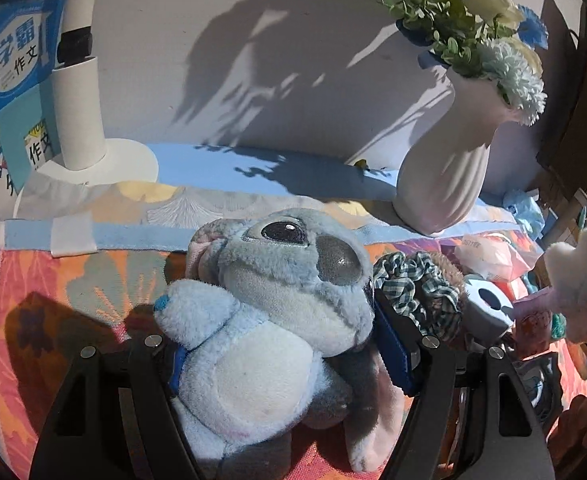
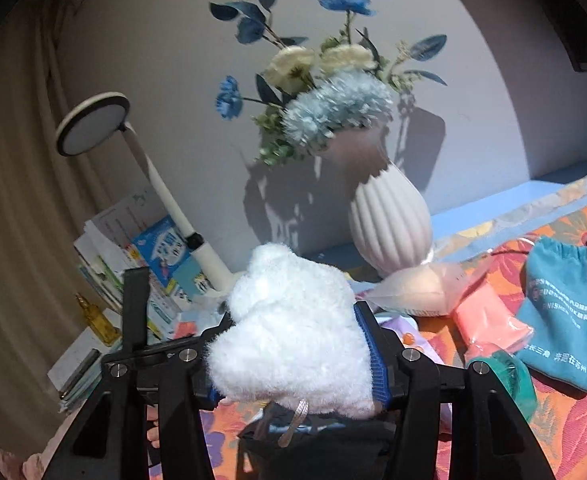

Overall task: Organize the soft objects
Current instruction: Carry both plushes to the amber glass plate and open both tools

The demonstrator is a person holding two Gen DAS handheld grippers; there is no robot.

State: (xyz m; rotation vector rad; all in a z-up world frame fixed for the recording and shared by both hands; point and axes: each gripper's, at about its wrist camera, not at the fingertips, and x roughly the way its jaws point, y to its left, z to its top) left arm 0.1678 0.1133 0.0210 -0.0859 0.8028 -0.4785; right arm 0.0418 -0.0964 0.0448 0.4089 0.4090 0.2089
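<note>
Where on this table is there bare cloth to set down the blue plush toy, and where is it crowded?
Free: the floral cloth left of the blue plush toy, bordered by the lamp base behind. Crowded: the checked scrunchie and packets below the white vase.

We see a blue-grey plush toy (image 1: pixel 269 312) with pale belly, a green-and-white checked scrunchie (image 1: pixel 417 284), a white fluffy toy (image 2: pixel 293 336), a teal pouch (image 2: pixel 561 312), and an orange floral cloth (image 1: pixel 53 304).
</note>
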